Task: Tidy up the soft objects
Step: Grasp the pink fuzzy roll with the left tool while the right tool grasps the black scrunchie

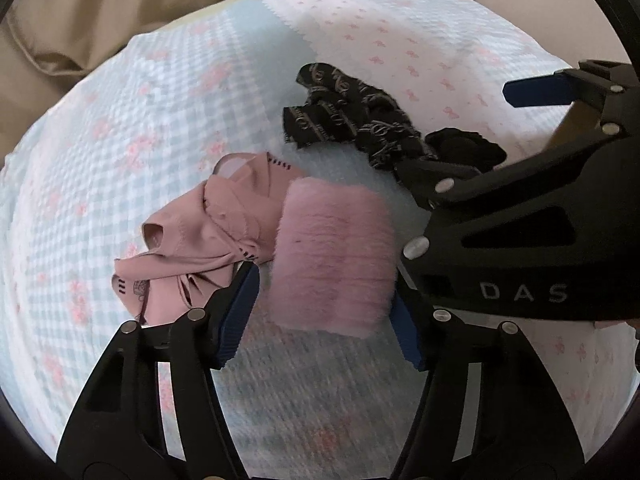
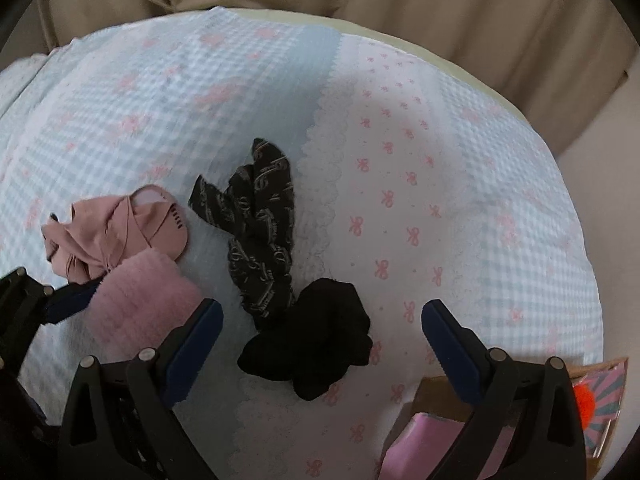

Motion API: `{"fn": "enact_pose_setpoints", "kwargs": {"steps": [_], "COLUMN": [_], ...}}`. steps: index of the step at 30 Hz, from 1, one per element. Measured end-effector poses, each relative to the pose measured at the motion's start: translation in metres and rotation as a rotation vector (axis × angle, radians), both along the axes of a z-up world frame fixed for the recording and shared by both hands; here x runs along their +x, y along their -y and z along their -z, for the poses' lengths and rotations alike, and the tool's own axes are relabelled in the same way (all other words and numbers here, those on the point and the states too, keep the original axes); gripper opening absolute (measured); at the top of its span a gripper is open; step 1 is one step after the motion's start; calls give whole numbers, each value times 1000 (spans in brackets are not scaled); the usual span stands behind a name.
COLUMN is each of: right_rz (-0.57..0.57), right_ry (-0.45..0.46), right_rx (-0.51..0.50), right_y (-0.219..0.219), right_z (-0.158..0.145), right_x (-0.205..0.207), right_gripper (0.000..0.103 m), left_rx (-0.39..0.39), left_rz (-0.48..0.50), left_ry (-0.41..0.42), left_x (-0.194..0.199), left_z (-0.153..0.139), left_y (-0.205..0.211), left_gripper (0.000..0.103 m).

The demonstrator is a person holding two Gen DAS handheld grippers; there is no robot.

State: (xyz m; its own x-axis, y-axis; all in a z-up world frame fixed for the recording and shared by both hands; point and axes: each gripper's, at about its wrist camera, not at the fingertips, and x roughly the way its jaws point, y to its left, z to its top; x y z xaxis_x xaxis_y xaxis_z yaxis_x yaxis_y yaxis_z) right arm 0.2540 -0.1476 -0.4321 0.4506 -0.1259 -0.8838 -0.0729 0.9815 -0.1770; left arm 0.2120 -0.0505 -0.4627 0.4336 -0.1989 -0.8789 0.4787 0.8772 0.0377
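The left gripper (image 1: 326,308) is down on the bedspread (image 1: 120,128) with the fluffy pink piece (image 1: 334,256) between its two blue pads; the jaws stand at a middling width, both pads right at the piece's near edges, though whether they already press into the fur cannot be told. Just left of it, touching, lies the crumpled dusty-pink garment (image 1: 208,236). Farther off to the right sits the black patterned cloth (image 2: 260,224), and nearer, touching its near end, the plain black bundle (image 2: 312,344). The right gripper (image 2: 320,344) hovers over that bundle with its jaws wide, nothing held. A box (image 2: 436,396) shows at the near right edge. The step in hand looks like picking up two items at once. Next, the left jaws would need to pinch the fluffy piece firmly without snagging the garment beside it, while the right lowers and closes on the black bundle alone
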Motion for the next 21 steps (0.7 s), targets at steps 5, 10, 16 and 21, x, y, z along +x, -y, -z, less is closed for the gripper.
{"fn": "enact_pose_setpoints", "kwargs": {"steps": [5,10,16,21], "right_rz": [-15,41,46,56], "right_ry": [-70,-140,-127,-114], "right_rx": [24,113,165,181], "right_y": [-4,10,15,12], "right_z": [17,38,33,24], "right_x": [2,3,-1,-9], "right_gripper": [80,68,31,27], "left_rx": [2,8,-6,-27], "left_rz": [2,19,3,-9], "left_ry": [10,6,3,20], "left_x": [1,-1,-2,-4], "left_z": [-2,-3,-10,-25], "left_y": [-2,2,1,-1], "left_gripper": [56,42,39,38]}}
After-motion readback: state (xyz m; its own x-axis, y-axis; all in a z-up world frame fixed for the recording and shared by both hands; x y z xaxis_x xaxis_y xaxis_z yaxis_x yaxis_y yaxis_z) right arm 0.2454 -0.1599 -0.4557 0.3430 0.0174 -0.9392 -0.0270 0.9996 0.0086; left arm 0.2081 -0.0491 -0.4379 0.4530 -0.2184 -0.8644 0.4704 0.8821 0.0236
